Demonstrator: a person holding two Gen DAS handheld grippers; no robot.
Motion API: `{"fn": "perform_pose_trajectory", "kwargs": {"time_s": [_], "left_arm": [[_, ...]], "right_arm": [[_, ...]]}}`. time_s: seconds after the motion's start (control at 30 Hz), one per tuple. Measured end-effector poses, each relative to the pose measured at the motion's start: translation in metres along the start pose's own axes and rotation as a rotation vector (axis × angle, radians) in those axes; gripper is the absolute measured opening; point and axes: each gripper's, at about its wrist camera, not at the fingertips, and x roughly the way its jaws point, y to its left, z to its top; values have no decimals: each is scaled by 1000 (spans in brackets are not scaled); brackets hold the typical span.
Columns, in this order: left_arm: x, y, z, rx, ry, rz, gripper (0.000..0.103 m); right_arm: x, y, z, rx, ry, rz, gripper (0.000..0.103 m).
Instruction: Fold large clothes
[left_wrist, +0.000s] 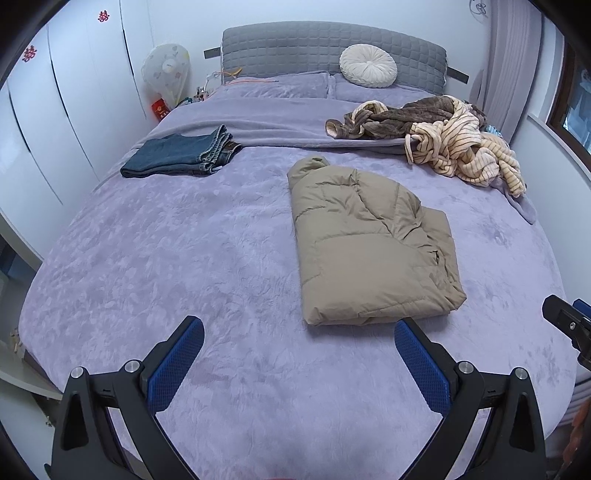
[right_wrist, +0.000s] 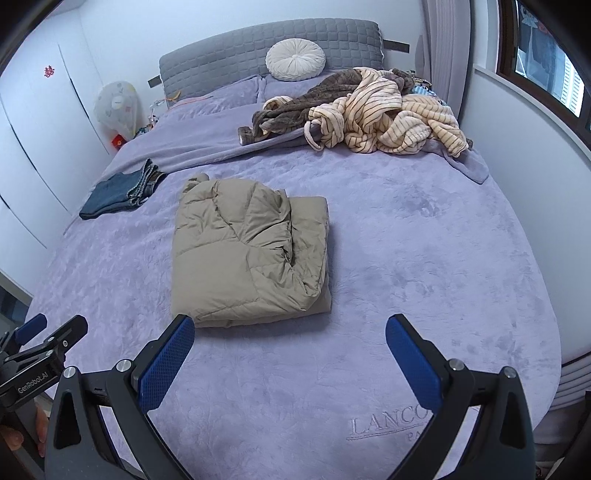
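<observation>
A khaki puffer jacket (left_wrist: 369, 243) (right_wrist: 251, 254) lies folded into a thick rectangle on the lilac bedspread (left_wrist: 184, 258) (right_wrist: 424, 258). My left gripper (left_wrist: 299, 332) hovers open just short of the jacket's near edge, blue pads wide apart with nothing between them. My right gripper (right_wrist: 290, 332) is open too, its left pad (right_wrist: 170, 362) close to the jacket's near corner and nothing held. Each gripper shows at the edge of the other's view: the right one (left_wrist: 569, 325) and the left one (right_wrist: 40, 343).
Folded blue jeans (left_wrist: 181, 155) (right_wrist: 122, 192) lie at the far left of the bed. A heap of striped cream and brown robes (left_wrist: 443, 140) (right_wrist: 369, 110) sits far right, near a round white cushion (left_wrist: 367, 65) (right_wrist: 295, 59) and the grey headboard (left_wrist: 295, 44). White wardrobes stand left.
</observation>
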Motion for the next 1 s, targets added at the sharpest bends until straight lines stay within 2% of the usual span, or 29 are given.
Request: {"fn": "perform_pose_trajectory", "kwargs": {"time_s": [1.0], "left_arm": [[-6, 5, -6, -10, -2, -1, 103]], "right_arm": [[-1, 3, -4, -1, -4, -3, 103]]}}
